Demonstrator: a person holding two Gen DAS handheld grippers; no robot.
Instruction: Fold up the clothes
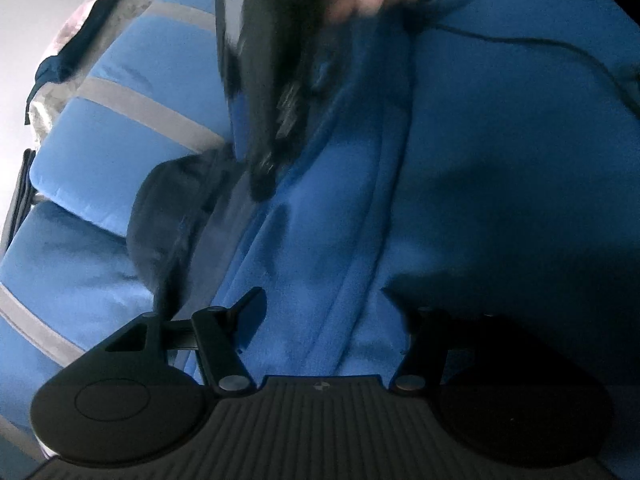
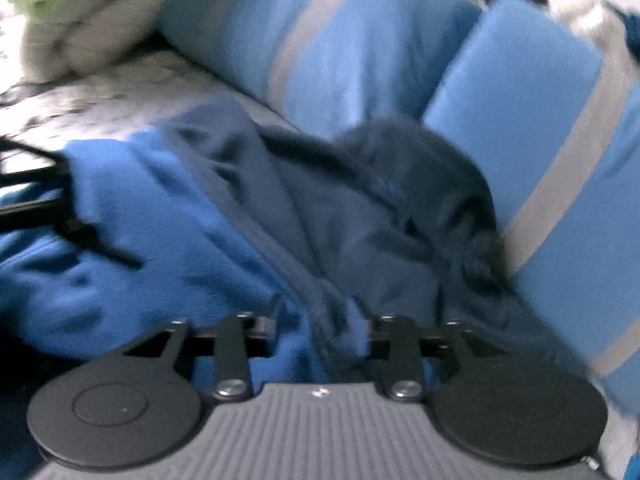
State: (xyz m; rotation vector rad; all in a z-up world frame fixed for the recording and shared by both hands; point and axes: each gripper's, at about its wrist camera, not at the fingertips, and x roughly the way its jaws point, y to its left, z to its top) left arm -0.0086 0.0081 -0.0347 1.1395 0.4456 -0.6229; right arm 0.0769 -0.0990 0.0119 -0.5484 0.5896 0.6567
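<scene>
Your right gripper (image 2: 320, 320) stands spread around a blue garment (image 2: 132, 216) fold (not pinching); your left gripper (image 1: 332, 312) straddles its lengthwise ridge, spread.

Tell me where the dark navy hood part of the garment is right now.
In the right wrist view the dark navy hood bunches right of centre, against the striped blue cushions, with the bright blue fleece spreading to its left.

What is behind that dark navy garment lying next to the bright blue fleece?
Behind the crumpled dark navy garment stand blue cushions with grey stripes, apparently touching it. Their lower parts and whatever lies under the garment are covered.
</scene>
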